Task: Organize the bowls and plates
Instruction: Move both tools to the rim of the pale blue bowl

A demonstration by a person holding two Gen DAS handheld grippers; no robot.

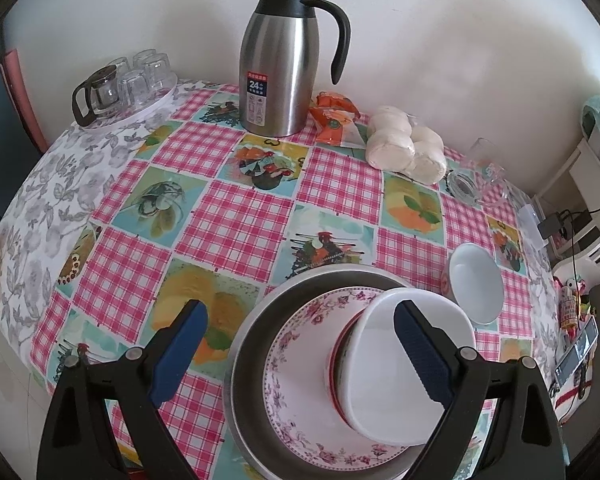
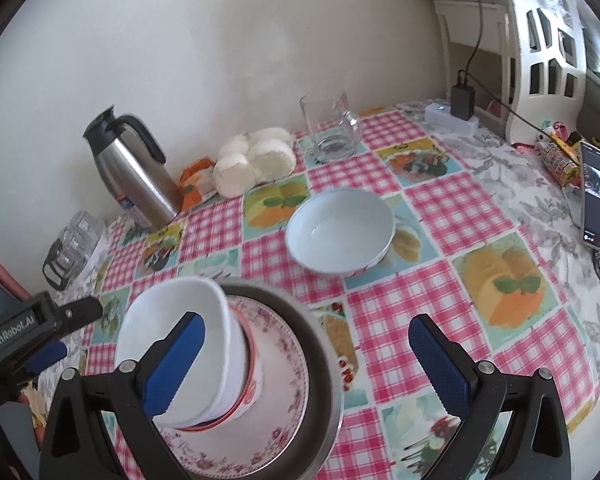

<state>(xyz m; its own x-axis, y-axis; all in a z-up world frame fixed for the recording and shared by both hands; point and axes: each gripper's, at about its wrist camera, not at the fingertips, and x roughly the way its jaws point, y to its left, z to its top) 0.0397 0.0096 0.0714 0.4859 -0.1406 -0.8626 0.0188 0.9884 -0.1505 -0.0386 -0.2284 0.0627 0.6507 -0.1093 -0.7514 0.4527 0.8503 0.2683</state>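
1. Both grippers sit nearest the lens: left gripper (image 1: 300,354) and right gripper (image 2: 314,364), each with jaws spread wide, holding nothing.
2. Metal pan (image 1: 256,328) carries the floral plate (image 1: 296,364); stacked white bowls (image 1: 384,364) stand on the plate, top one slightly tilted.
3. Loose bowl (image 2: 340,232) rests alone on the tablecloth (image 2: 440,208), apart from the stack.
4. Judgement: right gripper should pinch the loose bowl's near rim, lift level, lower it squarely onto the stack.
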